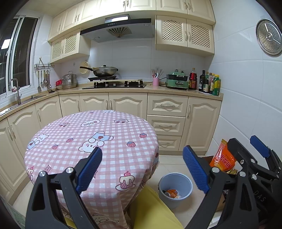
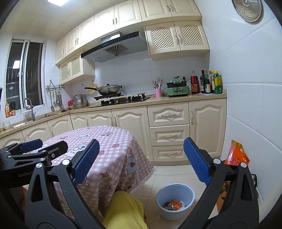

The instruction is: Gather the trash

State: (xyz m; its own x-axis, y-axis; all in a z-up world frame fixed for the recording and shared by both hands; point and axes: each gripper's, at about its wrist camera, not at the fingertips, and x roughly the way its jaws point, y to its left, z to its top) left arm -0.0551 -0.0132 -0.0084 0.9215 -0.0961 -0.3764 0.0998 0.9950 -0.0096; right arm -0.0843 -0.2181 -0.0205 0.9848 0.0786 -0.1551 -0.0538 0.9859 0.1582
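Pink checked cloth on the table [image 1: 91, 133] shows no litter from my left gripper [image 1: 142, 169], jaws wide and empty. Right gripper [image 2: 141, 162] likewise gapes empty; trash sits in the bin [image 2: 175, 193] (I'd scan the floor).

Bright, even overhead light from ceiling panel [image 2: 55, 1], sharp focus, strong fisheye bend w/ dark corners.

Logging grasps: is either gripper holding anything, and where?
Nothing is held: left gripper and right gripper are both open, fingers empty.
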